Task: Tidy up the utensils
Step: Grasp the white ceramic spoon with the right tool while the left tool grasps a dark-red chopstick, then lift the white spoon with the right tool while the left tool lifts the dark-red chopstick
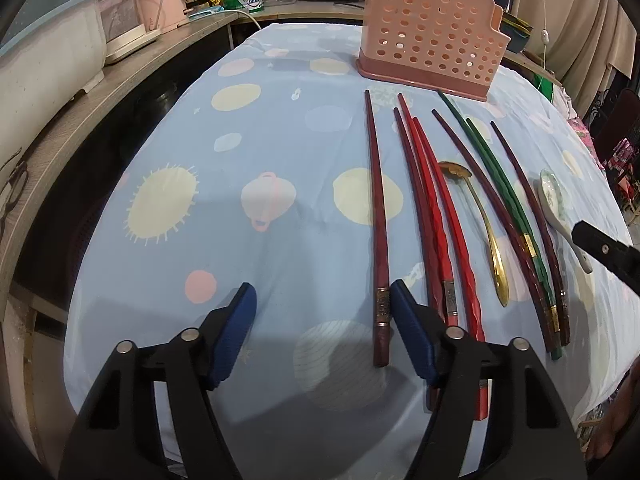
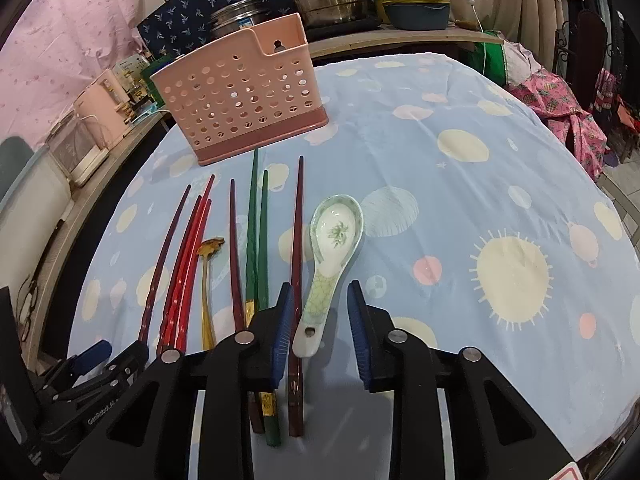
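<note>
Both wrist views show the pink perforated holder (image 2: 240,108) standing upright toward twelve o'clock on the blue patterned tablecloth (image 2: 460,208); as far as its walls and rim reveal, nothing stands in it, so the sorting appears not yet begun. All utensils lie flat in a row in front of it: a lone dark-red chopstick (image 1: 378,216) at the row's nine o'clock end, the red chopsticks (image 1: 436,216), a gold spoon (image 1: 486,224), the green chopsticks (image 1: 506,196), further dark-red sticks between them, and the ceramic spoon (image 2: 334,248) at the three o'clock end. The left gripper (image 1: 324,328) has its jaws parted around the butt of the lone dark-red chopstick, which lies just inside the three o'clock pad without being visibly clamped. The right gripper (image 2: 318,332) likewise straddles the ceramic spoon's handle and the neighbouring dark-red stick, pads apart from both, so neither tool grasps anything. Every piece remains to be lifted and dropped into the holder.
</note>
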`<state>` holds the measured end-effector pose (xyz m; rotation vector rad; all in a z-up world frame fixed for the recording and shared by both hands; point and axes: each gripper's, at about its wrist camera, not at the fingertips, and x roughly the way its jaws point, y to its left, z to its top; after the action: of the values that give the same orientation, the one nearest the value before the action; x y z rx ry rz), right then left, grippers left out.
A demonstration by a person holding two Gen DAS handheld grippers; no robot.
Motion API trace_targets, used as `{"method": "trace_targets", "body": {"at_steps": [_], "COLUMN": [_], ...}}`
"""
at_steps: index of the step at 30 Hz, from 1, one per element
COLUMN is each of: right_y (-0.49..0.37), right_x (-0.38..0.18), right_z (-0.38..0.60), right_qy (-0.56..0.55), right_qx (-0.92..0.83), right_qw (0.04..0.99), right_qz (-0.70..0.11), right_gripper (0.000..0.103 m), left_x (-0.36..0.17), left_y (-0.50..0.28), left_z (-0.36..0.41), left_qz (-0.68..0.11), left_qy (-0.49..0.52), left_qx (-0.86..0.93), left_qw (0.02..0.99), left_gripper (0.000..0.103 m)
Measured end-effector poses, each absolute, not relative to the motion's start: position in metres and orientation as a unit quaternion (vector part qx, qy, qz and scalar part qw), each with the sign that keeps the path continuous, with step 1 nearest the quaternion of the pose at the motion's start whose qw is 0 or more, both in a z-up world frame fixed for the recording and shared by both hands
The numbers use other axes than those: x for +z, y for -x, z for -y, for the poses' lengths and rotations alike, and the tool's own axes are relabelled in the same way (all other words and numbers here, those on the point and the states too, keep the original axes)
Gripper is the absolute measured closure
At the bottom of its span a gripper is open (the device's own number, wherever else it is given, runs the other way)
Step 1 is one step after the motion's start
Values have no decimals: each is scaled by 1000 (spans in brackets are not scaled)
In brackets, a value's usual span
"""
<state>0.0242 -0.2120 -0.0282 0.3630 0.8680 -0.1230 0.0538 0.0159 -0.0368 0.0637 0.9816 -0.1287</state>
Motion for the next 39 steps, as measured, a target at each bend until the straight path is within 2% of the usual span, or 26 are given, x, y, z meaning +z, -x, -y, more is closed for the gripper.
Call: {"method": "trace_targets", "body": {"at_steps": [5, 19, 31, 39], "right_y": [-36, -26, -2, 7], "right_x": [-44, -51, -35, -18], "right_z": [216, 216, 222, 224], "right_qy": [-187, -190, -199, -203], "right_qx": [-61, -46, -45, -44], "right_qw": [880, 881, 885, 891], "right_qz": [-433, -431, -418, -403], "right_gripper": [89, 90, 90, 90], "left_x": [-36, -35, -22, 8], "left_y": [-54, -47, -35, -29], "left_z": [-13, -6, -21, -31], "left_qz": [-465, -462, -466, -442], "left_qy": [-38, -34, 5, 23], "left_qx": [-67, -92, -110, -111], "left_qw": [882, 882, 878, 890], "left_gripper": [54, 93, 96, 96]}}
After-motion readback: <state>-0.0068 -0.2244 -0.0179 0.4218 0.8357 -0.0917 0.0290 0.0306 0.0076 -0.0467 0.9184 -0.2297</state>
